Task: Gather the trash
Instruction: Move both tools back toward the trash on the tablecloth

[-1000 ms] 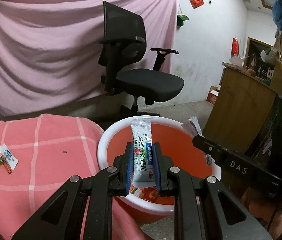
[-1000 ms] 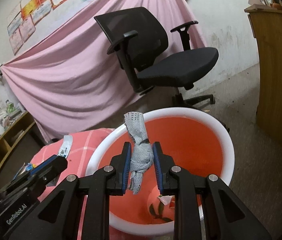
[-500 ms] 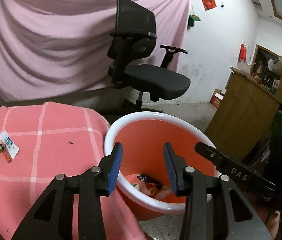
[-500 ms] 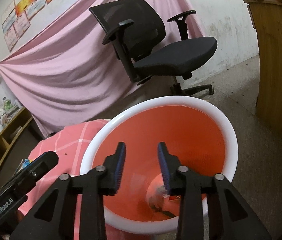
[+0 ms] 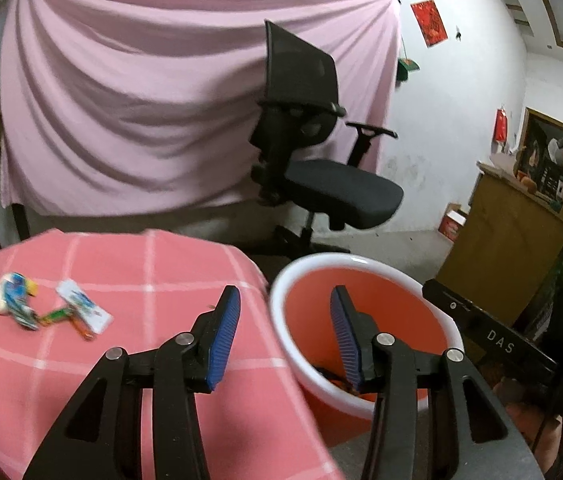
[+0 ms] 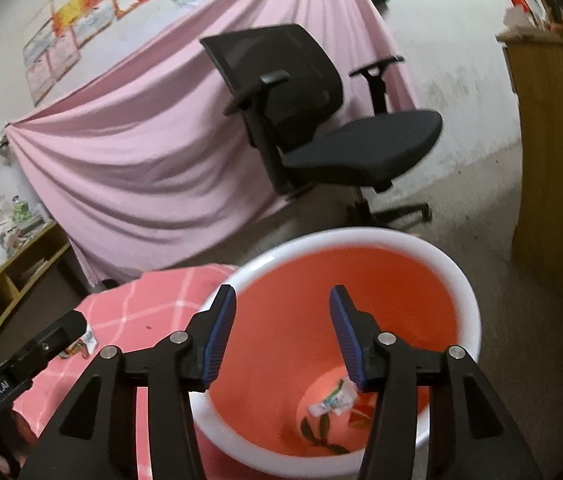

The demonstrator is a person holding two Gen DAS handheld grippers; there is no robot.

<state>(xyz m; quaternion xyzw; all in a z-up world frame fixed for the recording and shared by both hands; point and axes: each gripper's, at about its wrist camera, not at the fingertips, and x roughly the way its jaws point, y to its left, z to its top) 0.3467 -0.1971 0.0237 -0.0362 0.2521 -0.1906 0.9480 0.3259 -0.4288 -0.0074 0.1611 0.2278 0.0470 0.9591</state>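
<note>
Wrappers (image 6: 331, 402) inside orange bin (image 6: 469, 300)

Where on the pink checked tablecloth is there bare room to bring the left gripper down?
The pink checked tablecloth is bare from the colourful wrappers across to its edge beside the orange white-rimmed basin, and also towards the camera. The far left is crowded with those wrappers. The left gripper is open and empty.

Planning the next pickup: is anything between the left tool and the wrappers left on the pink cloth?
Nothing visible. The left tool is open and empty, and only bare checked cloth lies between it and the wrappers.
</note>
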